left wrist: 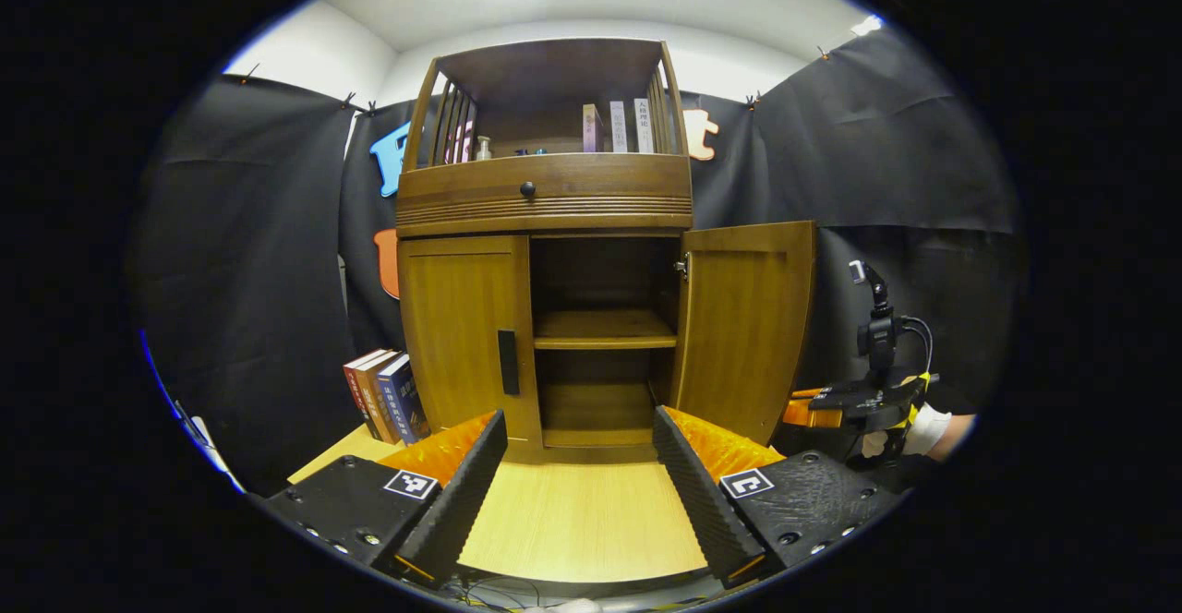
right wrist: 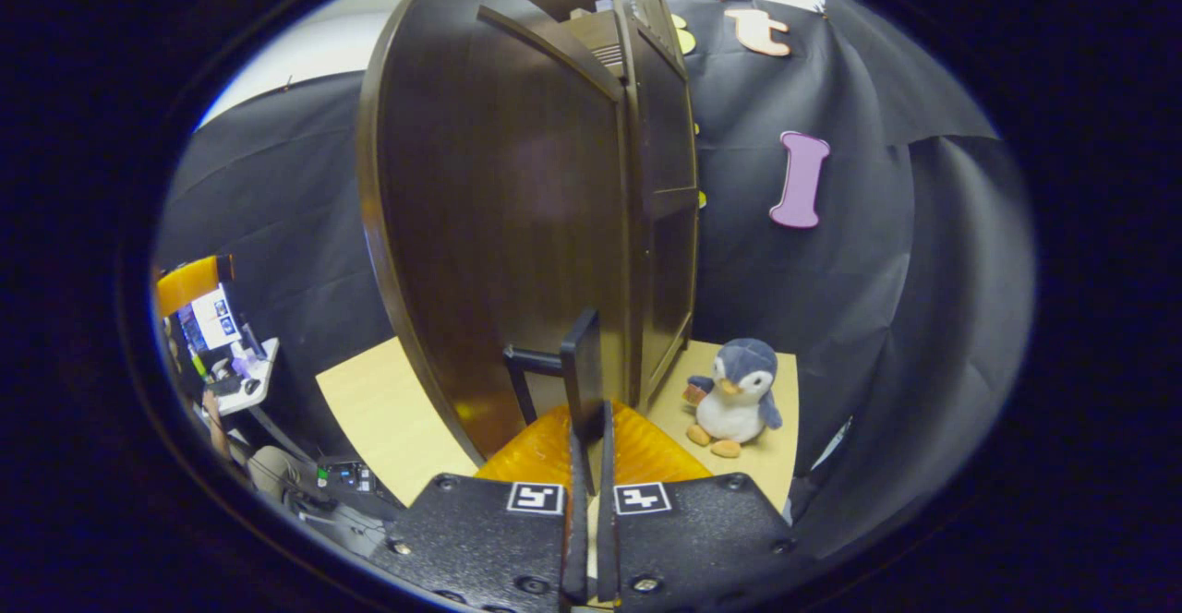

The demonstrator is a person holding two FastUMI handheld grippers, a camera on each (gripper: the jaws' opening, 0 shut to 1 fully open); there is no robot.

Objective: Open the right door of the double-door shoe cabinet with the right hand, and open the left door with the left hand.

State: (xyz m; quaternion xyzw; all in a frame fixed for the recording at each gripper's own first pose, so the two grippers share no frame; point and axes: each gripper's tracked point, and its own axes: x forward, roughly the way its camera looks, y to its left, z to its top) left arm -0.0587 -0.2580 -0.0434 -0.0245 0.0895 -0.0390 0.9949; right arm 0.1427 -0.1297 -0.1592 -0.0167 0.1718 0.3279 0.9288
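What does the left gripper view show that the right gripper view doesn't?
Left gripper view: the cabinet front, with the left door shut, empty inner shelves, books on top and books beside it, and the open left gripper.
Right gripper view: the right gripper clamped on the door handle, and a plush penguin.
Both: the opened right door and the wooden tabletop.

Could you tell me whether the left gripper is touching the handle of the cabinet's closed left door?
Apart. In the left gripper view the left gripper is open, and bare table lies between its fingertips and the left door, whose dark handle sits beyond them.
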